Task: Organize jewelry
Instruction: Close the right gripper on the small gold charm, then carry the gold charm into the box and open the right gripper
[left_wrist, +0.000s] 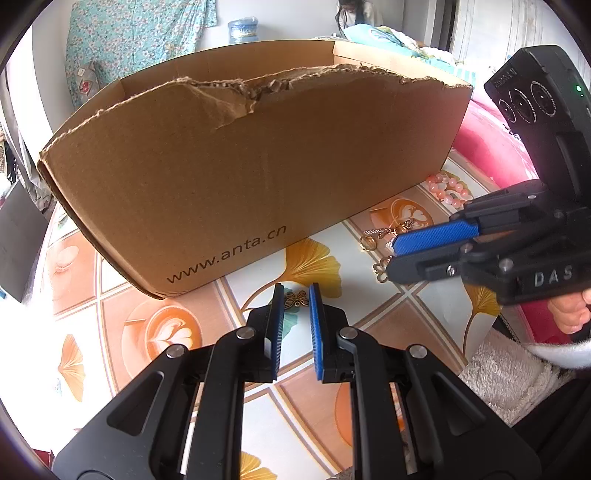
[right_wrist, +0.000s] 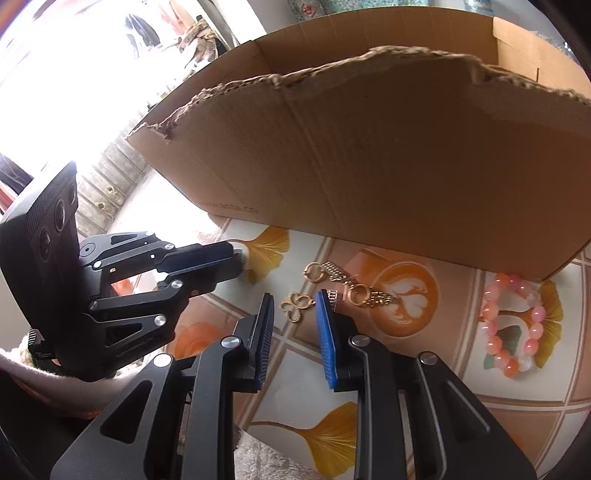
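Two handheld claws work over a tabletop (left_wrist: 110, 291) covered in a patterned cloth of orange latte-art cups and yellow ginkgo leaves. A large brown cardboard box (left_wrist: 258, 155) with a torn upper edge stands on the tabletop behind the jewelry, open at the top, with a web address printed low on its front wall.

Seen from the left wrist, the left claw (left_wrist: 295, 295) points steeply down at the cloth. Its blue pads stand a little apart, and a small bronze butterfly charm (left_wrist: 295, 300) lies on the cloth between the fingertips. Whether the pads touch the charm cannot be told. The right claw (left_wrist: 391, 258) enters from the right side, held by a hand (left_wrist: 570, 312) in a white fuzzy sleeve, its tips reaching among gold pieces near the front right corner of the box.

Seen from the right wrist, the right claw (right_wrist: 295, 301) also tilts down, its jaws partly open with nothing pressed between the pads. A gold clover-shaped charm (right_wrist: 297, 308) lies on the cloth in the gap between its fingertips. Just beyond, close to the foot of the box, lie two gold hoop earrings with chain tassels (right_wrist: 354, 291), one close behind the right-hand blue pad (right_wrist: 327, 332). A pink beaded bracelet (right_wrist: 513, 325) rests further right, near the box's corner, apart from the gold pieces. The left claw (right_wrist: 240, 260) shows at the left of this view, its fingers nearly together.
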